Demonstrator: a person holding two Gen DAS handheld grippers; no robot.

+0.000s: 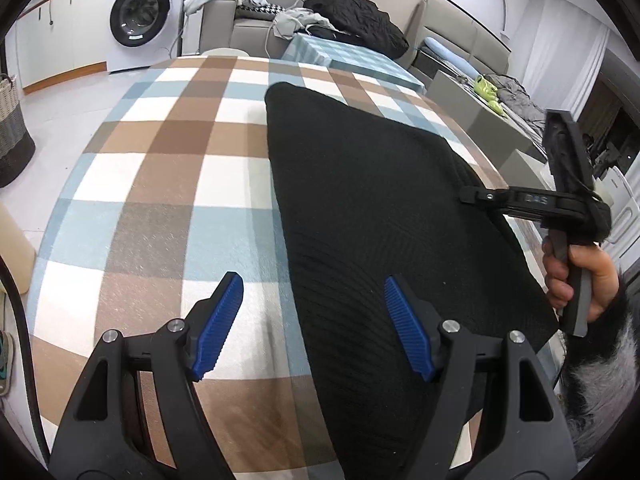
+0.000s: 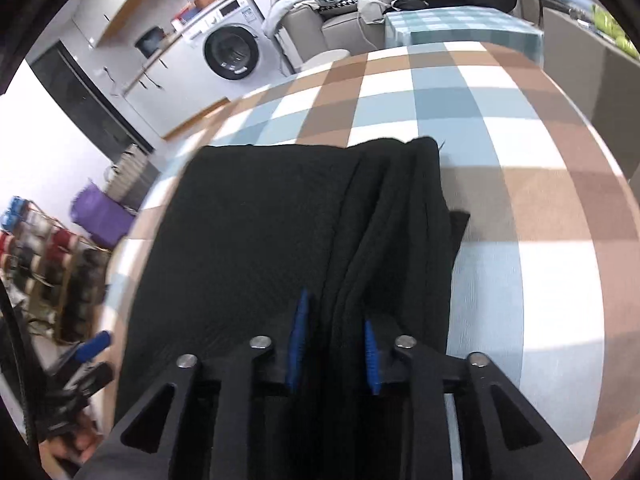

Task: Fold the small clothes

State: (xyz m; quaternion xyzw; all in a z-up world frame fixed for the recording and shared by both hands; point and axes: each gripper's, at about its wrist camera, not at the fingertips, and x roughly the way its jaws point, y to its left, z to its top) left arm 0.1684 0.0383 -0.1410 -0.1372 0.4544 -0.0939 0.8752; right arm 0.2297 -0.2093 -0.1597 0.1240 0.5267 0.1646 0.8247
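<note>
The black knit garment (image 1: 380, 208) lies flat on the checked cloth of the counter (image 1: 160, 168), toward its right half, already doubled so that stacked edges run along its right side in the right wrist view.

The right tool (image 2: 334, 344) has its blue pads either side of a raised ridge of those stacked layers. The gap between the pads is narrow, but I cannot tell whether they actually press the fabric or only straddle it. The left tool (image 1: 312, 320) is spread wide, holding nothing; one pad hangs over the bare cloth, the other over the garment's left edge.

What could go wrong, as I judge it:
- The right tool may catch only the top layer of the ridge. Lifting then would peel the fold apart instead of carrying it over.
- The knit is soft and thick. A light pinch could slip off mid-swing and leave the layers skewed.
- The tablecloth could be nipped together with the garment if either tool dips too low, dragging the cloth and shifting everything.
- The left tool, straddling the edge, could close on air or on a single edge thread-line, so the two sides rise unevenly.
- A small black flap (image 2: 460, 220) sticks out at the right side and may stay out of the finished fold.

Count: one black garment, one checked counter, two tools, one hand (image 1: 576, 284) visible on the right tool's handle.
</note>
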